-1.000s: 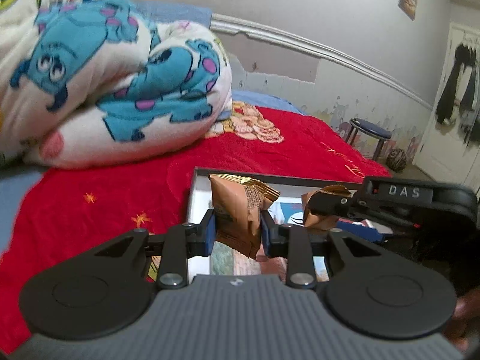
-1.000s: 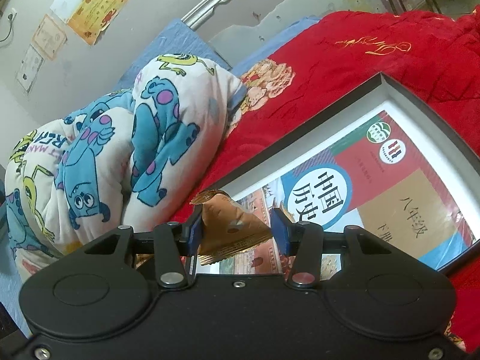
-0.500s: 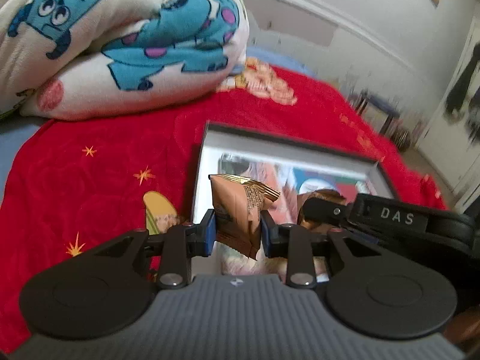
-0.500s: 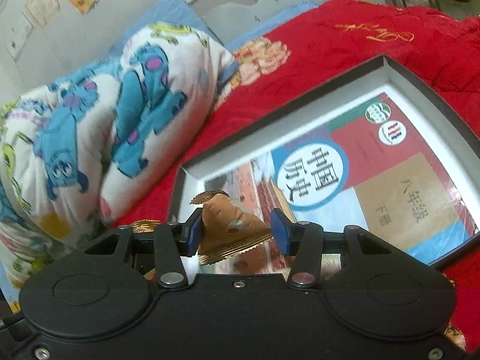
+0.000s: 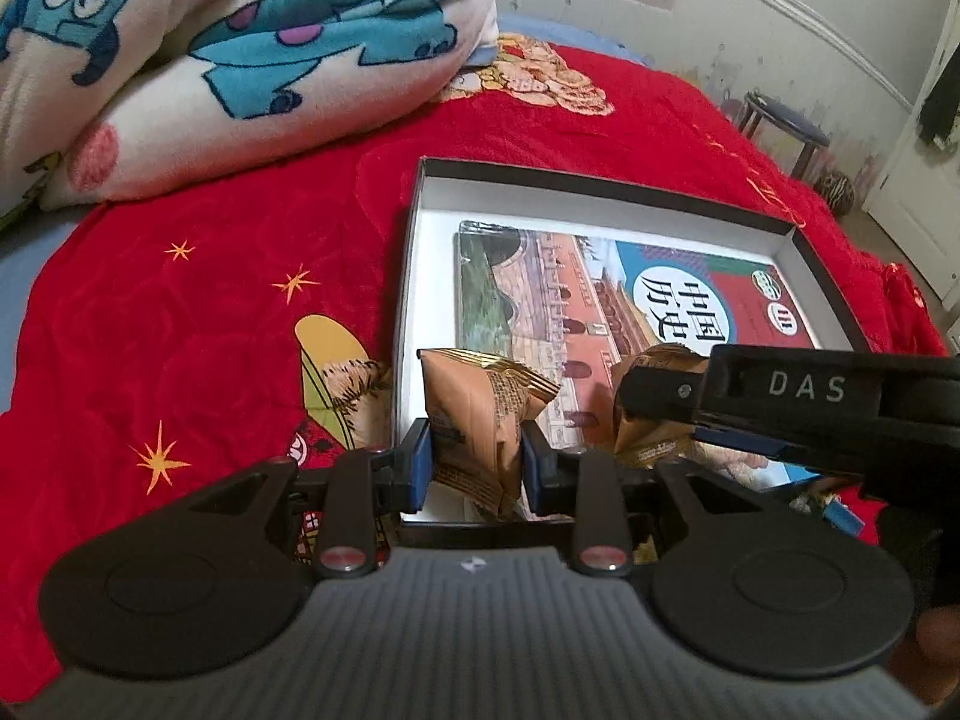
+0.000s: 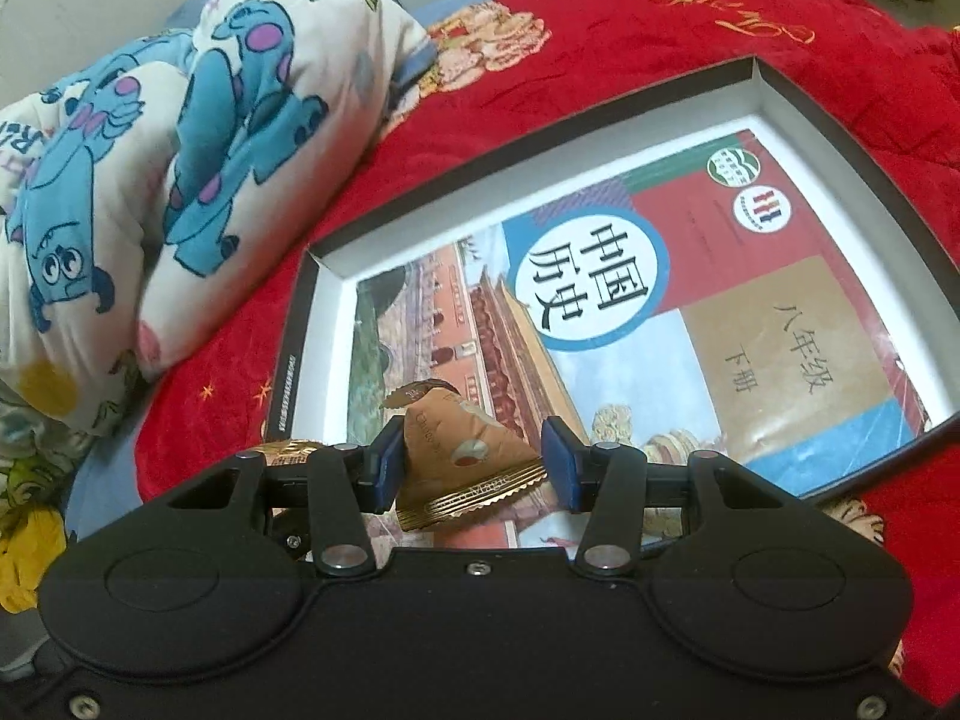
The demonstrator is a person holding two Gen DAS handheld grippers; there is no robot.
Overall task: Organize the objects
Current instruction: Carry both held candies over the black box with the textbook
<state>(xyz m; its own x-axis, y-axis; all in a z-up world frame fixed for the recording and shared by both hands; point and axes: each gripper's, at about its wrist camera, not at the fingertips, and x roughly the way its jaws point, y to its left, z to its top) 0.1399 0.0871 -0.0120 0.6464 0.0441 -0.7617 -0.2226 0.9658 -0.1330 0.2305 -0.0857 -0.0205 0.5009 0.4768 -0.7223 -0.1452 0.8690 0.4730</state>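
Note:
My left gripper (image 5: pixel 474 461) is shut on a brown snack packet (image 5: pixel 474 420), held upright over the near corner of a shallow black box (image 5: pixel 600 186) with a white inside. A history textbook (image 5: pixel 630 306) lies flat in that box. My right gripper (image 6: pixel 474 468) is shut on a second brown packet with a gold crimped edge (image 6: pixel 468 468), above the box (image 6: pixel 852 138) and the textbook (image 6: pixel 660 300). In the left wrist view the right gripper (image 5: pixel 660 420) comes in from the right with its packet (image 5: pixel 651 438), close beside the left one.
The box rests on a red bedspread (image 5: pixel 210 312). A rolled quilt with blue cartoon monsters (image 5: pixel 240 48) lies behind it to the left. A stool (image 5: pixel 780 132) stands by the far wall. A gold wrapper edge (image 6: pixel 288 450) shows at the left of the right gripper.
Both grippers have tipped downward and come lower toward the box, each still holding its packet. More of the box and textbook shows now.

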